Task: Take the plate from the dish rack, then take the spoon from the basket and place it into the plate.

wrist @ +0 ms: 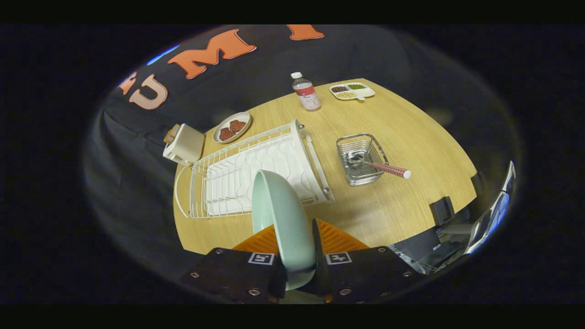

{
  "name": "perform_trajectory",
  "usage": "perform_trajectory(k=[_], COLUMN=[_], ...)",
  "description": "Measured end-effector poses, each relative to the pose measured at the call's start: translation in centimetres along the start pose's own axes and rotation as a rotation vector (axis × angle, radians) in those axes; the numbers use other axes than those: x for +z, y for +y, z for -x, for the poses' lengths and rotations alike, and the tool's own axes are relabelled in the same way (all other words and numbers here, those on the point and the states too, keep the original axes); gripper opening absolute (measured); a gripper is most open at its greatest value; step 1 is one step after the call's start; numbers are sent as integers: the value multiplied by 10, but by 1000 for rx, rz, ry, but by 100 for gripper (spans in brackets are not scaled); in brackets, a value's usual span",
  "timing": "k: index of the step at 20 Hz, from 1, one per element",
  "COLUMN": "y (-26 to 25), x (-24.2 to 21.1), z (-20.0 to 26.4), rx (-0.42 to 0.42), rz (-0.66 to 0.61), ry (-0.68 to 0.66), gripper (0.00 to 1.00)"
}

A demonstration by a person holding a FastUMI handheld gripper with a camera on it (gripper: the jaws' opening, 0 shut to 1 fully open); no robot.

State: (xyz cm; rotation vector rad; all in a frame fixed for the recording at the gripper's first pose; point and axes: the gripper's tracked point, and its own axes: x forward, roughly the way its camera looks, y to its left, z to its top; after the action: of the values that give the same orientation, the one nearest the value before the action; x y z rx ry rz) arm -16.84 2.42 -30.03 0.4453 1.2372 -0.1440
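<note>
The gripper (pixel 299 256) is closed on the plate (pixel 281 219): you see the pale green plate standing on edge between the two fingers, one pad pressed to each face of its rim, its bowl rising ahead of the fingers and over the near edge of the dish rack (pixel 256 171). The white wire rack looks bare of dishes, so you can judge the first step, taking the plate out, as done or nearly so; the plate now hangs in the air above the near part of the wooden table (pixel 411 132).

The spoon (pixel 381 167) lies in the wire basket (pixel 361 157), which stands on the table just to the side of the rack, toward the table's middle. Its bowl rests inside the basket and its patterned handle sticks out over the basket's rim, pointing away from the rack.

Your next move calls for setting the plate down flat on open table, which means turning it from edge-on to level before you let go. Bare wood shows between the rack and the basket and along the near edge. Choose a spot close to the basket, and keep the plate clear of the rack's end rail and the protruding spoon handle as you lower it.

At the far edge stand a water bottle (pixel 306 91) and a divided snack tray (pixel 353 90); a toaster (pixel 185 144) and a small dish of food (pixel 232 127) sit beyond the rack.
</note>
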Motion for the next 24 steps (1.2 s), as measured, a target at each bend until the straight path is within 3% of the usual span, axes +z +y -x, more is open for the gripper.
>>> perform_trajectory(k=[11,16,19,24], y=[-36,-27,-31,-34], x=[-57,-65,-73,-82], z=[-35,-55,-69,-85], rx=[40,107,90,138], rz=[-19,-16,4,-97], ry=[117,117,114,131], gripper=[26,27,27,28])
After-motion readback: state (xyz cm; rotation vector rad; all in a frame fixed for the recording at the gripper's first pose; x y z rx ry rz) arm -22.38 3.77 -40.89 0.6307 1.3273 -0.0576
